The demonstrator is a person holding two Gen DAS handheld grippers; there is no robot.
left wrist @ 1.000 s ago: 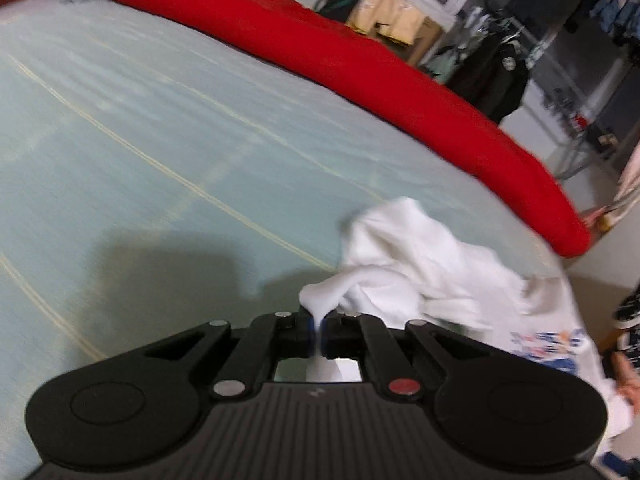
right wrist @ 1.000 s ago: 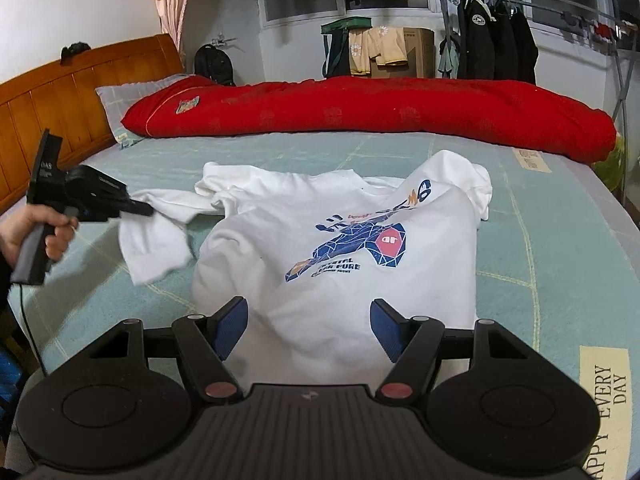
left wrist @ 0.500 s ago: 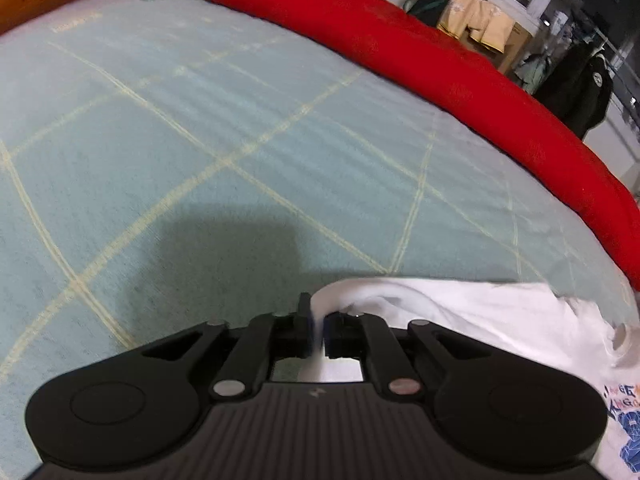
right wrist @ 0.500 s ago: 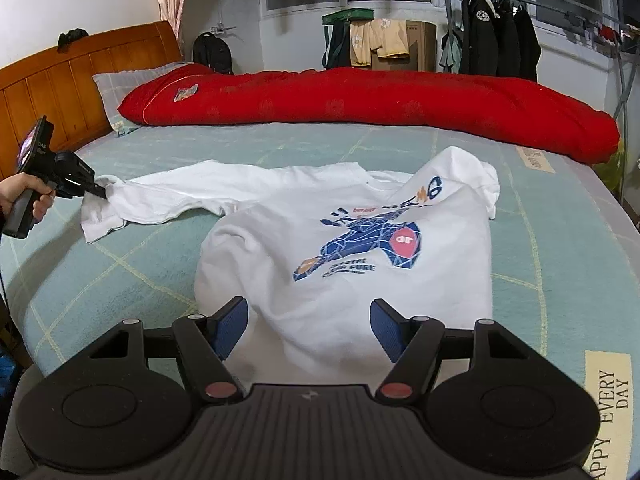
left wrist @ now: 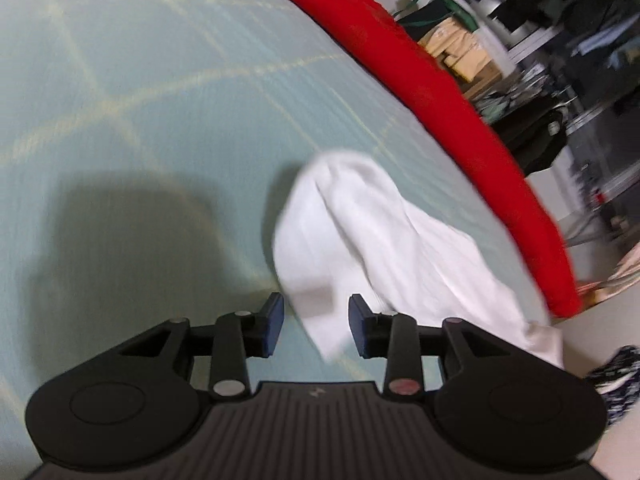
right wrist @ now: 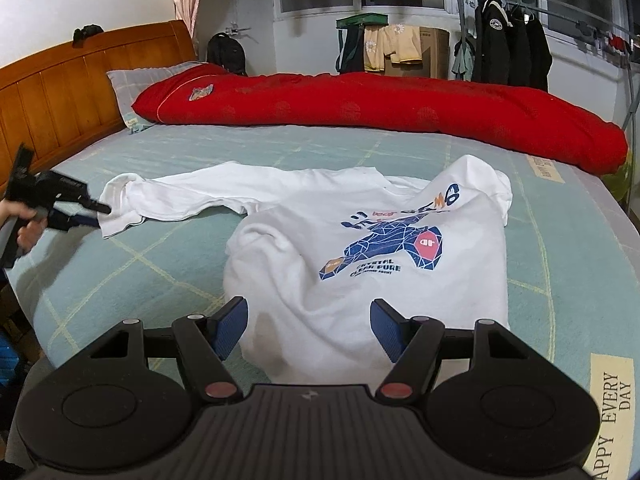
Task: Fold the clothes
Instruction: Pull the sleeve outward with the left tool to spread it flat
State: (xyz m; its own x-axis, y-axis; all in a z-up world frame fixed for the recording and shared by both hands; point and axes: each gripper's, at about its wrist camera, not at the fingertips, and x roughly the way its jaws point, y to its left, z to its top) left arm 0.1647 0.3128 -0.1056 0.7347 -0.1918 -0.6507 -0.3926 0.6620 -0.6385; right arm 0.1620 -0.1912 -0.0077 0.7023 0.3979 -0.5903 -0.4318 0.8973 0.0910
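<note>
1. Since a second ago I have pulled the sleeve (right wrist: 168, 196) out flat toward the headboard side, and my left gripper (left wrist: 316, 326) has just been opening: its jaws now stand apart, with the cuff lying loose between them and neither pad pressing it.
2. My right gripper (right wrist: 308, 330) hangs with its jaws wide apart over the near hem, holding nothing.
3. Lying face up in the middle of the bed (right wrist: 580, 264), the shirt (right wrist: 360, 264) has its print showing; the other sleeve seems tucked or bunched at the far right shoulder, though I cannot tell exactly how.
4. Handling, as I judge it: light, limp cotton that slides easily on the sheet and keeps no shape, so it sags and wrinkles wherever I leave it unsupported.
5. Best holds, I think, are the doubled edges: cuff, shoulder seam and hem corners. Pinching one layer in the middle would only drag a peak up and crease the body.
</note>
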